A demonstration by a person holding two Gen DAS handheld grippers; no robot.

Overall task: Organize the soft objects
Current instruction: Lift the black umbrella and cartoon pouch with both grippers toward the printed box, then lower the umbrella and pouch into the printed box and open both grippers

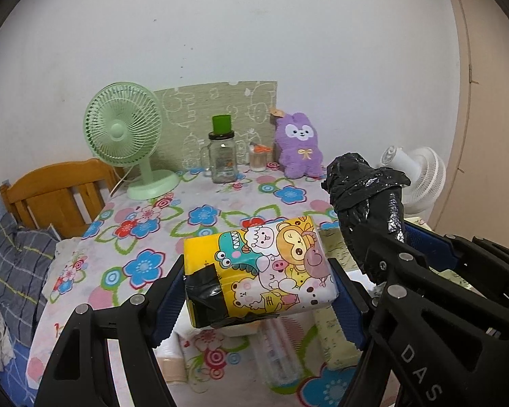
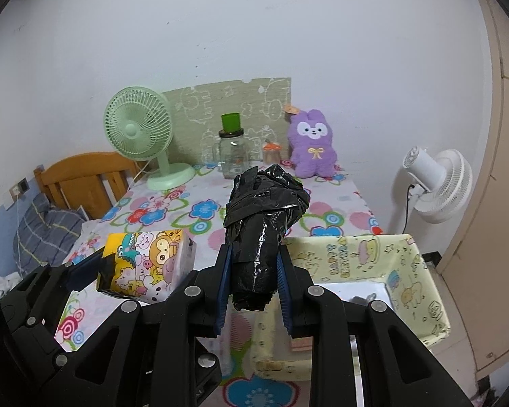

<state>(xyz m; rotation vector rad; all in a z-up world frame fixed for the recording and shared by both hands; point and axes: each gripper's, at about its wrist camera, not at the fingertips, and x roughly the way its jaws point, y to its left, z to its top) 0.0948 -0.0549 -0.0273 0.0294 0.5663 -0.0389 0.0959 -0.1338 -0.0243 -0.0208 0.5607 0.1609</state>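
My left gripper (image 1: 259, 296) is shut on a yellow cartoon-printed tissue pack (image 1: 258, 268) and holds it above the floral table; the pack also shows in the right wrist view (image 2: 146, 261). My right gripper (image 2: 252, 276) is shut on a black plastic-wrapped bundle (image 2: 261, 224), held above the table beside the pack; the bundle also shows in the left wrist view (image 1: 366, 210). A pale yellow fabric storage box (image 2: 414, 271) stands open at the right, just beyond the right gripper. A purple plush bunny (image 2: 312, 147) sits at the table's far end.
A green desk fan (image 1: 125, 135), a glass jar with a green lid (image 1: 222, 154) and a small cup (image 1: 258, 157) stand at the back of the table. A white fan (image 2: 437, 179) stands right of the table. A wooden headboard (image 1: 56, 191) and bedding lie left.
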